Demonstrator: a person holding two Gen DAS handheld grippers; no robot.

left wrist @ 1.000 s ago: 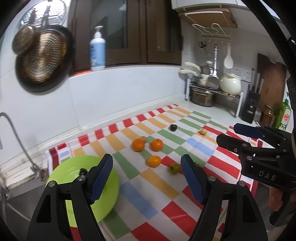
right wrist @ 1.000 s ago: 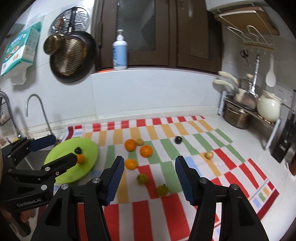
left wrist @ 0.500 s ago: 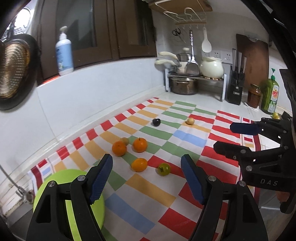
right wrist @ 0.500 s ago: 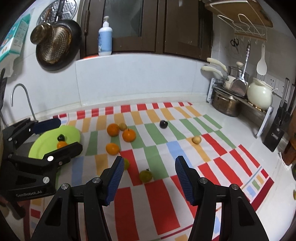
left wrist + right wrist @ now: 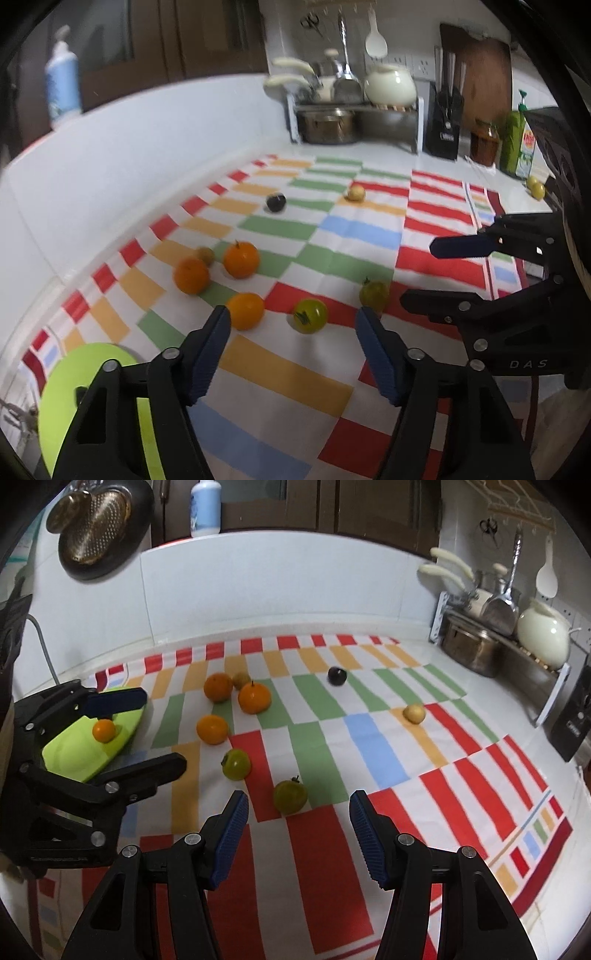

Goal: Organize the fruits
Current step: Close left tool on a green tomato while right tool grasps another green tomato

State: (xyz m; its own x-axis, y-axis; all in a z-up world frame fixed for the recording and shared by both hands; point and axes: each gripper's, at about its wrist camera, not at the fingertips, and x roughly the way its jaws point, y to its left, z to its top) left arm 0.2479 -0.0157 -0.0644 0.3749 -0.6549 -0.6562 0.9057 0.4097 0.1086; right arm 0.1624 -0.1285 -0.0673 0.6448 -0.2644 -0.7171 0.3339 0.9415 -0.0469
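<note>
Soft, even indoor light, a touch dim, and both views smear with motion blur. The bottle at ten o'clock is fuzzy, cabinets at twelve stay dark, fruit throws faint shadows, and fisheye bending curves the black-vignetted edges.

A white kettle tops the rack over a steel pot; a pump bottle stands on the ledge.
</note>
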